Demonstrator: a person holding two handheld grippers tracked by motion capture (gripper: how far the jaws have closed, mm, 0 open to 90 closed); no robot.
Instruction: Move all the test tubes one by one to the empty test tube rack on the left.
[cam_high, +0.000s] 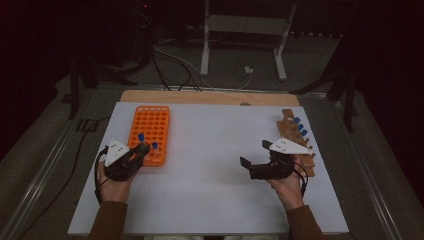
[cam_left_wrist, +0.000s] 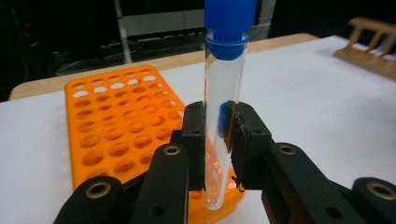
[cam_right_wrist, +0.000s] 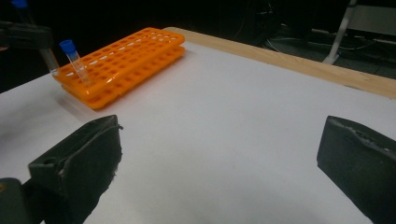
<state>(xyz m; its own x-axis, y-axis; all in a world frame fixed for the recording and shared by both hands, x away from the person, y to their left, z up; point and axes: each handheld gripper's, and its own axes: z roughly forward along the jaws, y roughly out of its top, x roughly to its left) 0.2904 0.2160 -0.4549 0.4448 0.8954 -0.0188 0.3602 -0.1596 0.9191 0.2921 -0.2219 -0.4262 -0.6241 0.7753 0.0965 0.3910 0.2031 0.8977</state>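
My left gripper (cam_left_wrist: 219, 140) is shut on a clear test tube with a blue cap (cam_left_wrist: 224, 84), held upright over the near corner of the orange tube rack (cam_left_wrist: 116, 126). In the high view the left gripper (cam_high: 143, 148) sits at the rack's (cam_high: 150, 125) near end, the held tube's cap (cam_high: 141, 136) above it. A second blue-capped tube (cam_high: 154, 146) stands in the rack, also seen as a capped tube (cam_right_wrist: 74, 58). My right gripper (cam_high: 255, 153) is open with nothing between its fingers, beside the wooden rack (cam_high: 292, 131); its jaws stand wide apart over bare white surface (cam_right_wrist: 219, 163).
The wooden rack holds several blue-capped tubes (cam_high: 300, 126) at the table's right side. A white sheet (cam_high: 210, 165) covers the table, with a bare wooden strip (cam_high: 210, 97) at the far edge. Cables and a metal stand (cam_high: 240, 30) lie on the floor beyond.
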